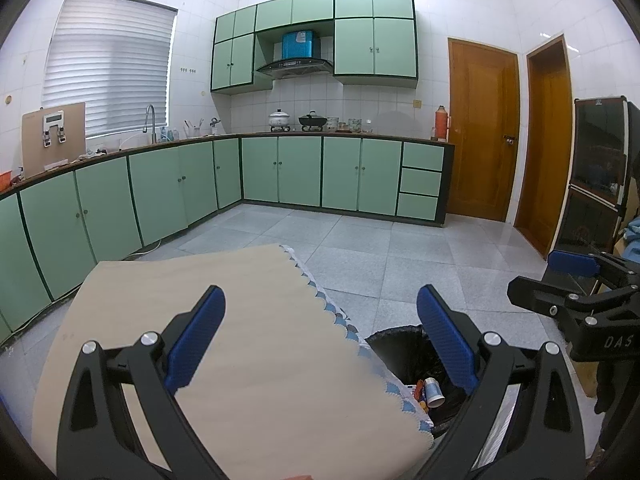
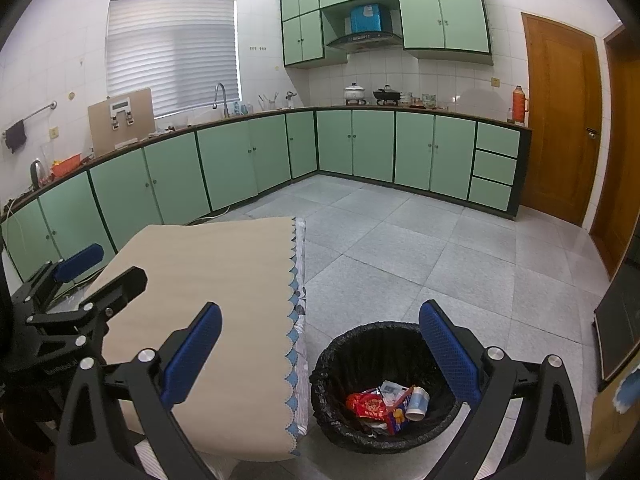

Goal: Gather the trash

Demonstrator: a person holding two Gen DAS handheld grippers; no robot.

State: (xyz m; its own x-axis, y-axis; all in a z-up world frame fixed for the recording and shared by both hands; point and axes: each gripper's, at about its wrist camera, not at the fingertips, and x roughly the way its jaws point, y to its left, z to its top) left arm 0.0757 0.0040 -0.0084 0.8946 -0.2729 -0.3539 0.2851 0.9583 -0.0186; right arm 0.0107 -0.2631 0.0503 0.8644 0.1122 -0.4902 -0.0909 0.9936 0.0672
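Observation:
A round bin with a black liner point(image 2: 344, 364) stands on the floor beside the table's right edge. Inside it lie a red wrapper point(image 2: 366, 404), a small white and blue cup point(image 2: 418, 402) and other packets. The bin point(image 1: 400, 352) shows partly behind the table edge in the left wrist view, the cup point(image 1: 433, 391) inside it. My right gripper point(image 2: 320, 356) hangs open above the bin and the table edge, holding nothing. My left gripper point(image 1: 320, 340) stands open over the table, also holding nothing. Each gripper appears in the other's view: right gripper point(image 1: 560, 280), left gripper point(image 2: 84, 268).
The table carries a beige cloth point(image 2: 224, 280) with a scalloped blue edge. Green cabinets point(image 2: 360, 148) run along the left and far walls under a cluttered counter. Wooden doors point(image 2: 560, 120) stand at the right. A dark glass cabinet point(image 1: 596, 176) is at far right. Grey tiled floor point(image 2: 420, 252) stretches ahead.

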